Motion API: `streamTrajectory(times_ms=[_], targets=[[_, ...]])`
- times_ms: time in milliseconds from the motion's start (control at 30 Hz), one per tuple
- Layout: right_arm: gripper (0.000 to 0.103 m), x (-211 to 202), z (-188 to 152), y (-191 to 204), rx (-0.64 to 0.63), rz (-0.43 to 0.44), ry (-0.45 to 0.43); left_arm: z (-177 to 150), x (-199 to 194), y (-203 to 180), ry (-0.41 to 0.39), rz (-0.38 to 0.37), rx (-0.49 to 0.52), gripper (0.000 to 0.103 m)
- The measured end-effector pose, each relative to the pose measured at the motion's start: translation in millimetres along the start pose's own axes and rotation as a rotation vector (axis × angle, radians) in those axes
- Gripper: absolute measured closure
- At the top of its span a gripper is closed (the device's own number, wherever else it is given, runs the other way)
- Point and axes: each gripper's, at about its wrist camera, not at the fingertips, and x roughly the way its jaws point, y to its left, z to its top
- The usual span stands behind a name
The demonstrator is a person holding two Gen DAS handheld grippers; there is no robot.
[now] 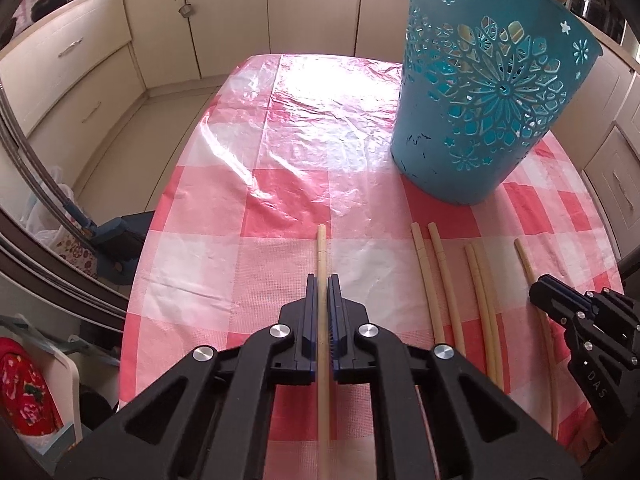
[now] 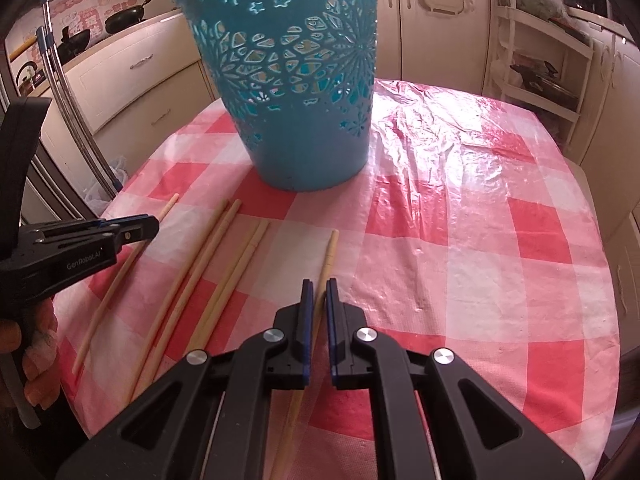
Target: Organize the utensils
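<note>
We are holding the left tool [image 1: 323,280] low over the near left part of the worktop [image 1: 280,128], its jaws drawn nearly together around the leftmost chopstick [image 1: 322,252]; they are flanking it closely, but we cannot tell whether the pads are actually pressing it. The right tool [image 2: 319,284] is sitting the same way astride the rightmost chopstick [image 2: 329,256], with a visible gap on each side, so we are judging it as partly open and not yet gripping. Between these two, four more chopsticks [image 2: 224,240] are lying flat in a rough row along the near edge, tips pointing toward the blue perforated basket [image 2: 296,92], which is standing upright further back near the middle of the worktop and looks like the place they belong. We are expecting these sticks to be light, stiff and rather slick, lying on a glossy, wrinkled plastic checked cloth [image 2: 460,160] that could let them roll or skid. We are thinking the best hold is across the shaft near mid-length, squeezing squarely so the stick neither pivots nor droops when tilted toward the basket.
</note>
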Motion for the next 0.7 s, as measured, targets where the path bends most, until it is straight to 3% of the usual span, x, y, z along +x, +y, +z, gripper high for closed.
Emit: streamTrajectory(times_ms=[167,233,433,567,700], targets=[[0.098,-1.5,-2.4,-12.0,0.061,0.062,-0.004,0.0,-16.2,7.2,-0.018,-0.031,-0.024,0.098],[0.098,-1.0,-2.2,-14.2,0.075,0.074,-0.004,3.7,-34.8,14.3,-0.054,-0.083,-0.061,0.098],[0.098,-1.2,-2.6,-13.6,0.081,0.079,-0.009,37.6,-117.7,22.4,-0.258,-0.230,-0.121,0.098],[0.098,-1.5,-3.1,-17.9,0.099,0.097,-0.011,74.6,-160.6,13.9,-0.384,-0.287,-0.132,0.098],[0.098,-1.5,-3.0,-21.5,0.118,0.118,-0.013,114.5,-178.1,-8.9,-0.474,-0.307,-0.122,0.098]])
